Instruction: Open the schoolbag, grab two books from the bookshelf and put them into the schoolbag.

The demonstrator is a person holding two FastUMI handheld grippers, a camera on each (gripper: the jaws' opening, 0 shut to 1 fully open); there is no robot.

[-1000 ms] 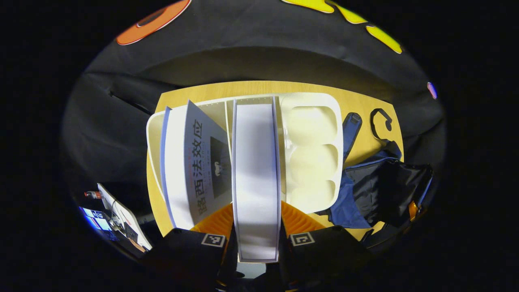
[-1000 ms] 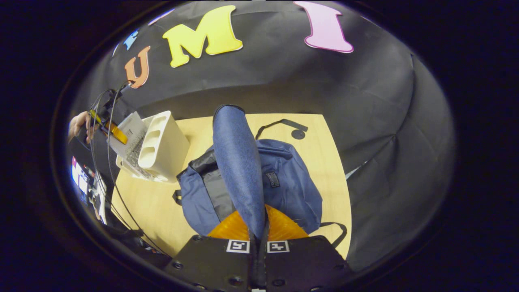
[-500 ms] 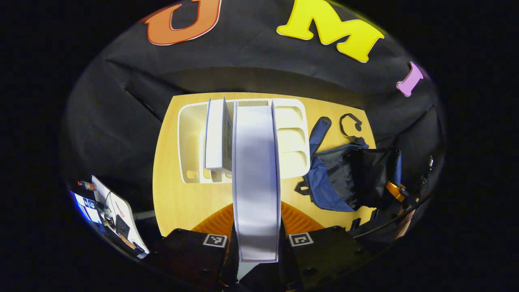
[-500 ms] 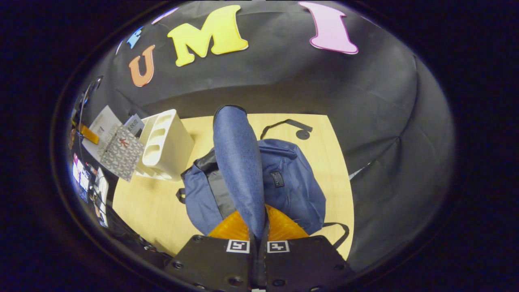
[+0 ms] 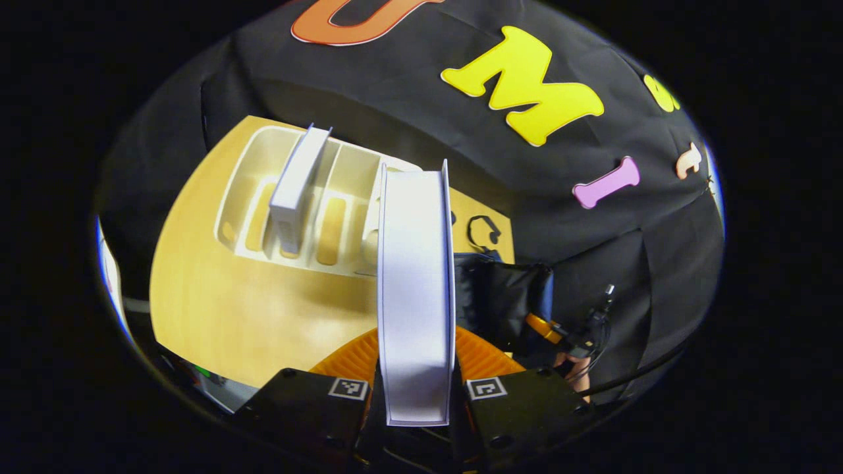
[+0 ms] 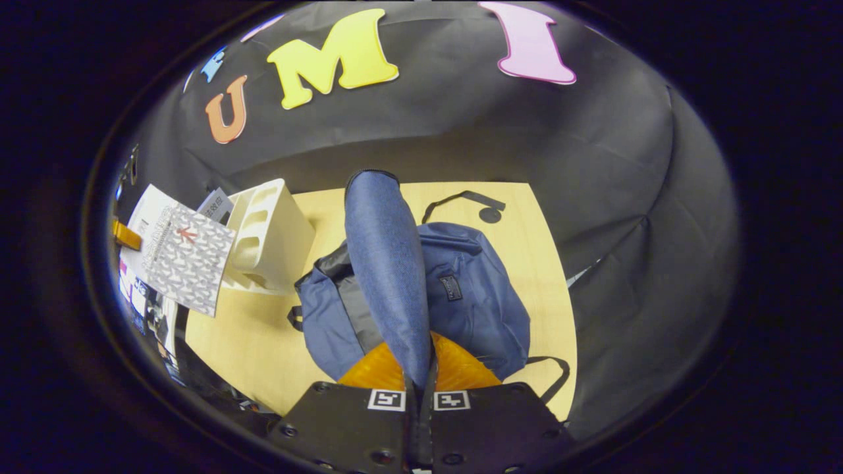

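The left tool [image 5: 416,395] is clenched on a book [image 5: 415,289], gripping it edge-on so the page block runs straight out between the fingers. The book is lifted clear of the bookshelf [image 5: 257,164], where a second book [image 5: 298,187] stands upright in one slot. In the right gripper view the same carried book [image 6: 178,257] hangs in the air just beside the bookshelf [image 6: 276,237], over the left part of the tabletop [image 6: 244,336].

The right tool [image 6: 421,395] is clamped on the blue strap [image 6: 385,263] of the schoolbag [image 6: 474,296], holding it up. The dark lining shows at the bag's mouth [image 6: 355,309], so it looks open.

The step in hand appears to be carrying the first book across to the bag. To do it well, keep the strap raised so the mouth stays wide, bring the book over the opening with its narrow edge leading, and lower it along the lining before letting go. Tilting the book too flat risks catching it on the zip edge.
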